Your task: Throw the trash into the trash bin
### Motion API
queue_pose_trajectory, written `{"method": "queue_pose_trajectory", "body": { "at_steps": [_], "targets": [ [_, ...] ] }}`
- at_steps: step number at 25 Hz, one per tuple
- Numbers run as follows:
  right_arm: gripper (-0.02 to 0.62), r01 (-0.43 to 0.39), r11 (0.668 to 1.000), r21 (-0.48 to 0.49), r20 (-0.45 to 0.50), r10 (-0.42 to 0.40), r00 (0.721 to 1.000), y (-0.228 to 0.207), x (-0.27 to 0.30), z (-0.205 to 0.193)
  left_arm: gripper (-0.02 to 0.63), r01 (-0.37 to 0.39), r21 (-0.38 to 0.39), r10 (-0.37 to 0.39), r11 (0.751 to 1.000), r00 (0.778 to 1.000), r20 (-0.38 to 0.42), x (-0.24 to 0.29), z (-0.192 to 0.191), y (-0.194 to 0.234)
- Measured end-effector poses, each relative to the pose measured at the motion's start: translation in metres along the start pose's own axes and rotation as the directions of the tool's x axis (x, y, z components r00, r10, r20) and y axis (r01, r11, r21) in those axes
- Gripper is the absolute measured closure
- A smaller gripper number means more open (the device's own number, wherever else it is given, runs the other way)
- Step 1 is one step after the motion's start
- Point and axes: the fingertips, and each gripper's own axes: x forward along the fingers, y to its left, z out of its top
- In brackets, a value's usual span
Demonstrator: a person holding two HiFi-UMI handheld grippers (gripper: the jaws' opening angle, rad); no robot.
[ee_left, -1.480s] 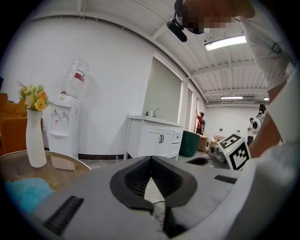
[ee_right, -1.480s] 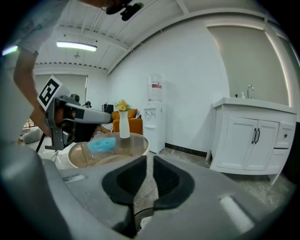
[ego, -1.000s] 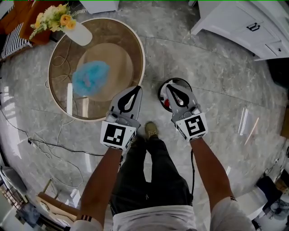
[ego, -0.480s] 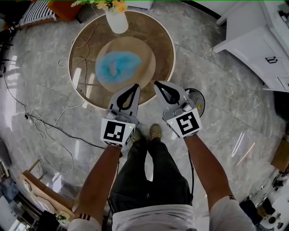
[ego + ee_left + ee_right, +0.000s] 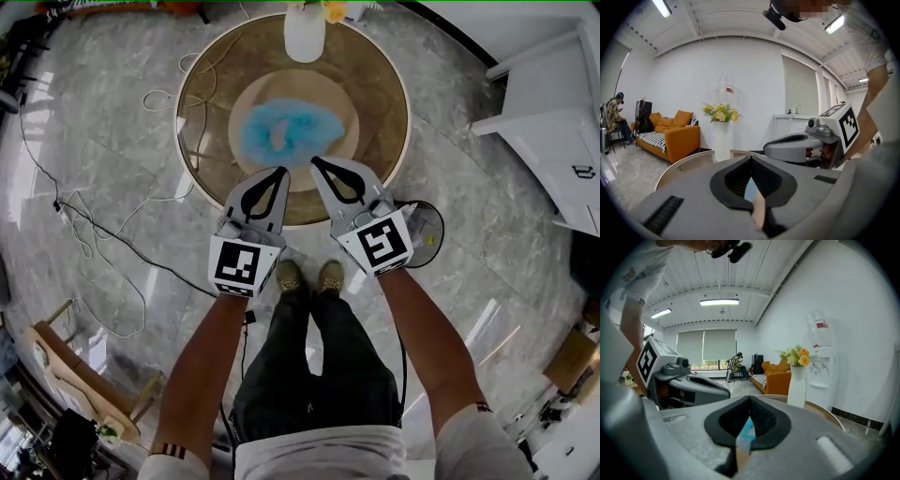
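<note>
A fluffy blue bundle (image 5: 286,131) lies in the middle of the round glass table (image 5: 380,89). My left gripper (image 5: 282,171) and right gripper (image 5: 314,160) hang side by side over the table's near edge, both pointing at the bundle and a short way from it. Both are shut with nothing between the pads. In the left gripper view the tips (image 5: 751,158) meet, and a strip of blue (image 5: 751,190) shows through the gap behind them. The right gripper view shows the same (image 5: 750,397). The black round trash bin (image 5: 429,228) stands on the floor, partly hidden behind my right hand.
A white vase of flowers (image 5: 305,33) stands at the table's far edge. Cables (image 5: 94,234) trail over the marble floor at left. A white cabinet (image 5: 562,122) stands at right, a wooden chair (image 5: 75,375) at lower left. An orange sofa (image 5: 670,136) lines the far wall.
The person has turned from the bin towards the table. The table has come from upper left to straight ahead, both grippers now reach over its near edge, and the bin has fallen behind the right hand.
</note>
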Motion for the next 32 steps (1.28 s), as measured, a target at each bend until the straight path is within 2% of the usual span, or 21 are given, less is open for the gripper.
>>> {"method": "queue_pose_trajectory", "body": {
  "at_steps": [9,12,19,22,28,32],
  "targets": [
    [0.594,-0.034,0.999,-0.01,-0.047,0.034,0.998,0.009,0.053,-0.016,0.606,-0.036,-0.004,0.036,0.999,0.999,-0.021,0.003,-0.016,0.052],
    [0.57,-0.035,0.999,-0.007,-0.093,0.034,0.995,0.007,0.069,-0.03,0.606,-0.041,-0.008,0.04,0.999,0.999,-0.034,0.008,-0.023,0.063],
    [0.369,-0.002,0.999,0.054,-0.241,0.015,0.97,0.003,0.098,-0.075,0.606,-0.025,-0.002,0.025,1.0,0.997,-0.075,0.008,-0.041,0.081],
    [0.314,0.032,0.997,0.067,-0.3,-0.01,0.954,-0.006,0.107,-0.093,0.606,-0.008,0.005,0.009,1.0,0.996,-0.089,0.01,-0.047,0.088],
    [0.246,0.049,0.996,0.073,-0.413,-0.014,0.911,-0.01,0.128,-0.131,0.606,0.001,-0.01,-0.002,1.0,0.996,-0.09,0.013,-0.059,0.1],
    [0.233,0.054,0.994,0.091,-0.491,-0.003,0.871,-0.011,0.136,-0.156,0.606,0.008,-0.014,-0.009,1.0,0.995,-0.101,0.014,-0.068,0.107]
  ]
}}
